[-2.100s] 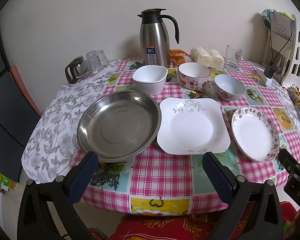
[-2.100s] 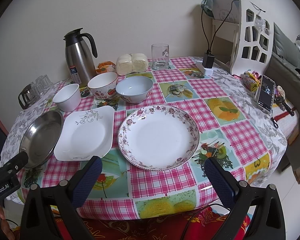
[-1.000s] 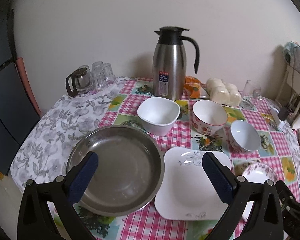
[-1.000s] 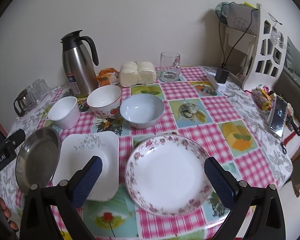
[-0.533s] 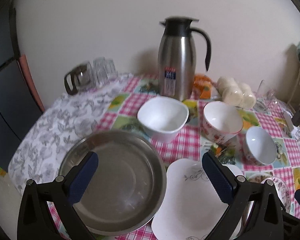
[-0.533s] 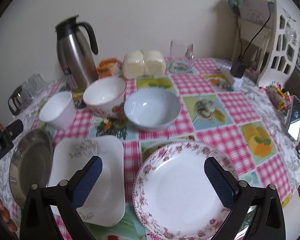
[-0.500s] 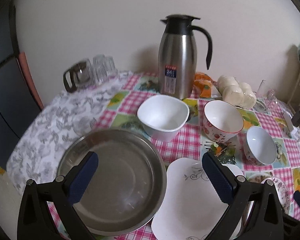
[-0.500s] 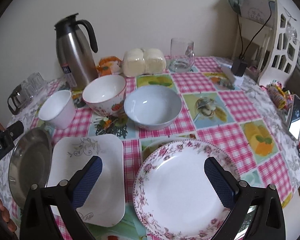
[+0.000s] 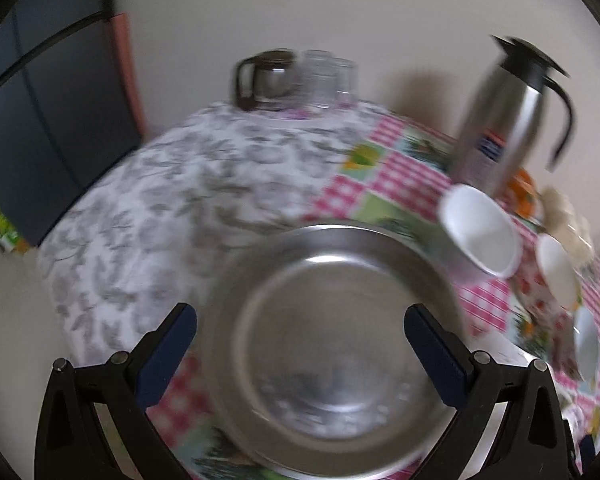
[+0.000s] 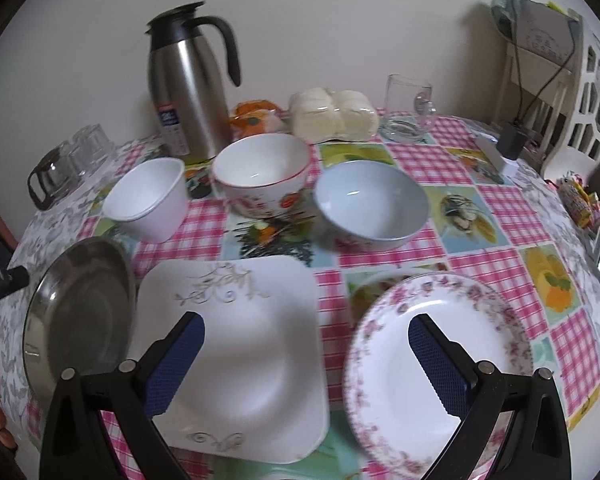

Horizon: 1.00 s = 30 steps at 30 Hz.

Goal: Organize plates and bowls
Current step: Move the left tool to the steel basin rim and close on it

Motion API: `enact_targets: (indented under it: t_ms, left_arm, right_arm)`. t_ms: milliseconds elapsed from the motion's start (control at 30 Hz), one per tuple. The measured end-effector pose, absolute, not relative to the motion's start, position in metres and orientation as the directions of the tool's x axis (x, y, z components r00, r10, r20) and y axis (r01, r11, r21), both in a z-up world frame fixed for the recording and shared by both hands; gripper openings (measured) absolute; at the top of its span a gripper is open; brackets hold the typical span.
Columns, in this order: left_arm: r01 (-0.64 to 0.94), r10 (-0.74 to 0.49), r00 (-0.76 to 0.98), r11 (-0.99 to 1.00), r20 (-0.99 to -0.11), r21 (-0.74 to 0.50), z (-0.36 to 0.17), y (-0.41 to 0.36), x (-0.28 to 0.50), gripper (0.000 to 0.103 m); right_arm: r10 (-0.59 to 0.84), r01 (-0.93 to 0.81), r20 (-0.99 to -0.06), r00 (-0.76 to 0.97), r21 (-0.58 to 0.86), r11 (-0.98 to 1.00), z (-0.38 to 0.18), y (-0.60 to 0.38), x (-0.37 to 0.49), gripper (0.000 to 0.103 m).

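A steel round plate lies at the table's left; my left gripper is open, its jaws spread just above it. The same steel plate shows in the right wrist view, beside a white square plate and a floral round plate. My right gripper is open and empty, low over the gap between those two plates. Behind them stand a white square bowl, a strawberry-patterned bowl and a pale blue bowl.
A steel thermos jug, a glass mug, wrapped buns and a glass pot with tumblers stand along the back. A white chair, a charger block and a phone are at the right edge.
My left gripper has swung left and dropped close over the steel plate. My right gripper has moved forward, lower and left, now over the white square plate and floral plate.
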<state>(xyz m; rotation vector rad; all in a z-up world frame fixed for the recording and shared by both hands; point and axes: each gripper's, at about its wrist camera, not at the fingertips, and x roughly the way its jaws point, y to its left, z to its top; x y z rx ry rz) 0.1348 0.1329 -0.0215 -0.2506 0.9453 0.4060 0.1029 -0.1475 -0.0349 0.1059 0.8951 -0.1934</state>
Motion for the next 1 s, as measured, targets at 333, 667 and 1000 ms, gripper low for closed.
enact_targets:
  t_ms: [333,667,1000]
  left_arm:
    - [-0.542,0.225,0.458,0.838,-0.86,-0.069,-0.036,0.186,0.132,0.103]
    - [-0.598,0.198,0.373,0.799,-0.906,-0.071,-0.064,0.211,0.133,0.102]
    - [-0.57,0.153,0.33,0.819,-0.932,-0.067,-0.086,0.207,0.143,0.06]
  right_arm:
    - [-0.088,0.149,-0.789,0.608,0.004,0.989,-0.049,-0.101,0.112,0.103]
    - [0.009,0.066,-0.811,0.584,0.059,0.996,-0.07,-0.058,0.12,0.103]
    - [0.103,-0.02,-0.813,0.572,0.112,0.993,-0.085,-0.037,0.129,0.084]
